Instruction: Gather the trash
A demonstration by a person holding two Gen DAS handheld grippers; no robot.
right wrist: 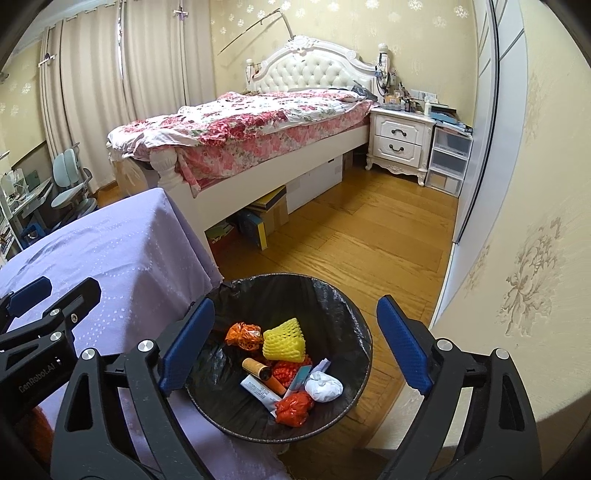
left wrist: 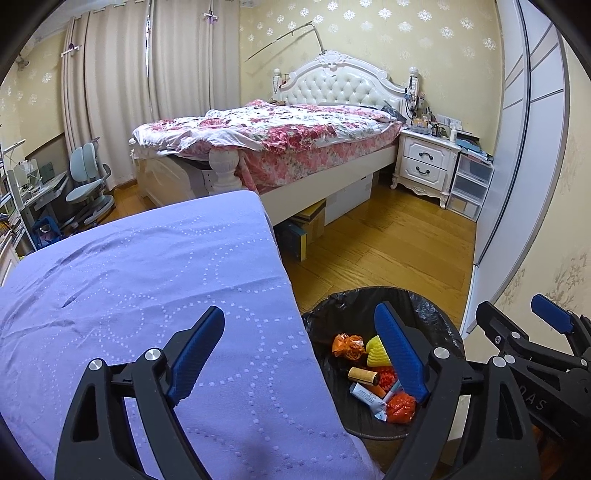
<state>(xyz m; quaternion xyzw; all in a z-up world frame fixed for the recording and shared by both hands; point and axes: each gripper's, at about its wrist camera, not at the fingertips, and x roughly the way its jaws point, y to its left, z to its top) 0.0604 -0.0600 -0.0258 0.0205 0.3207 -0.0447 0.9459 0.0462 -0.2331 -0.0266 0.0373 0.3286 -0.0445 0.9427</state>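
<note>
Both claws released, holding nothing; left claw [left wrist: 299,354] over the bench [left wrist: 147,277] edge; right claw [right wrist: 295,343] above the bin [right wrist: 332,295] of trash [right wrist: 284,339].

Bedroom. Pale yellow wallpaper with white floral motifs [left wrist: 369,22]; warm honey wood plank floor [right wrist: 362,236]. White bed with tufted headboard [left wrist: 332,83], pink floral bedding rumpled. White two-drawer nightstand [left wrist: 424,160] beside it, cluttered on top. Beige curtains [left wrist: 118,92] drawn; pale blue desk chair [left wrist: 86,184] far left.
</note>
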